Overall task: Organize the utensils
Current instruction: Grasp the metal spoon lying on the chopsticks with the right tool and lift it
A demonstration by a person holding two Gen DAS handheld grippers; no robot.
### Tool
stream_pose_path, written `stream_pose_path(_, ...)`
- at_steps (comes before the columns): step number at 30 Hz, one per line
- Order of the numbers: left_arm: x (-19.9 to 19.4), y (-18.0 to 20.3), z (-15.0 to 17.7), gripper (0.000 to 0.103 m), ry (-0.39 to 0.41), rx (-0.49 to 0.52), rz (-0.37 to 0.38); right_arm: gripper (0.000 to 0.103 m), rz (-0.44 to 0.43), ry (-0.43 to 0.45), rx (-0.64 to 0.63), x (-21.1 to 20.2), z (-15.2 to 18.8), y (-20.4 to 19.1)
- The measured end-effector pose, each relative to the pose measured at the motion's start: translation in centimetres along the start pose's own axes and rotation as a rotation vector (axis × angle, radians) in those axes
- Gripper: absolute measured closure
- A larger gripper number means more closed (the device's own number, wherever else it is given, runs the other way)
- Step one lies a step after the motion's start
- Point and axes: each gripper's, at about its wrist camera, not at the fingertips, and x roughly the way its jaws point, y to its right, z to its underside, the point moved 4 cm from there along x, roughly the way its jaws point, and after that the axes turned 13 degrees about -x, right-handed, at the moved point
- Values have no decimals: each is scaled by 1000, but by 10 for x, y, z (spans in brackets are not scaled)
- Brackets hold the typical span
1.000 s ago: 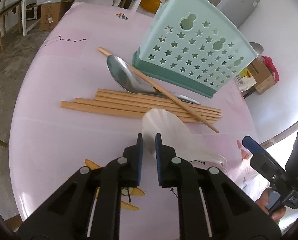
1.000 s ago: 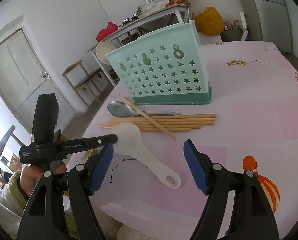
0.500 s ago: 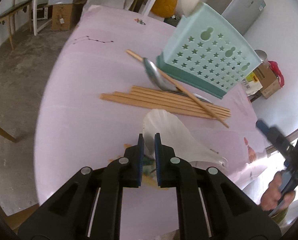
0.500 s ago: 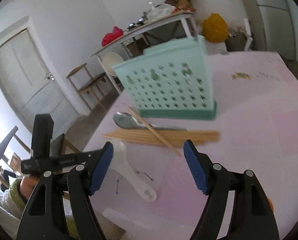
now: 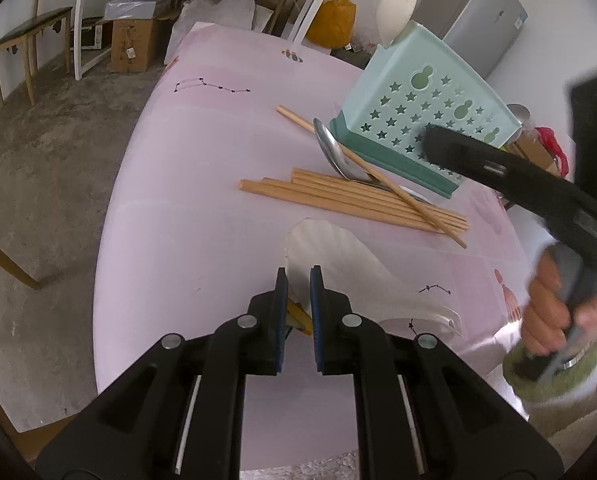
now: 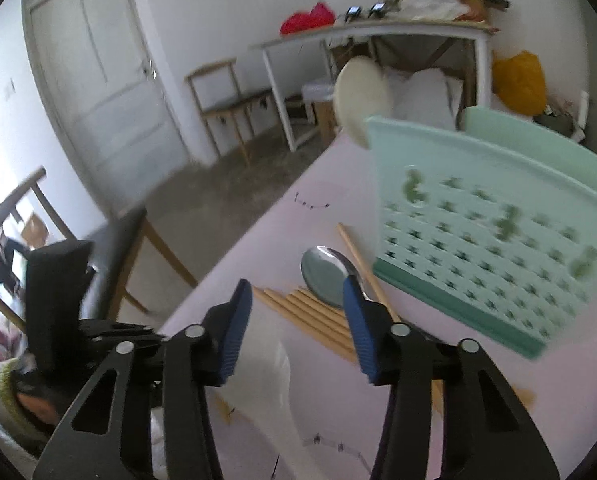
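A white plastic rice paddle (image 5: 338,268) lies on the pink table (image 5: 202,184), and my left gripper (image 5: 298,276) is shut on the rim of its blade. It also shows in the right wrist view (image 6: 274,376). Beyond it lie several wooden chopsticks (image 5: 350,200) and a metal spoon (image 5: 332,152), in front of a mint-green utensil basket (image 5: 422,116) that holds a cream spoon (image 5: 394,12). My right gripper (image 6: 298,312) is open, hovering over the paddle and the chopsticks (image 6: 310,316), near the spoon (image 6: 326,276) and the basket (image 6: 494,248).
The table's left edge drops to a concrete floor (image 5: 46,152). A wooden chair (image 6: 138,248) stands beside the table. A white side table (image 6: 378,40), boxes and bags stand further back.
My right gripper has swung in from the right, closer over the paddle and chopsticks, still open. My left gripper keeps its hold on the paddle and has pulled back a little.
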Motion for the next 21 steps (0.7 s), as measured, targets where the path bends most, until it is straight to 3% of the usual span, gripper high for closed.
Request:
stream_pose_path(10, -4, -4, 4, 93, 11, 3, 26, 73, 83, -174, -179, 61, -13, -11)
stream_pose_path(13, -5, -4, 4, 93, 13, 4, 30, 81, 130, -211, -237, 72, -12, -18)
stream_pose_path(21, -4, -4, 3, 93, 15, 3, 34, 98, 215, -204, -283, 72, -15, -20)
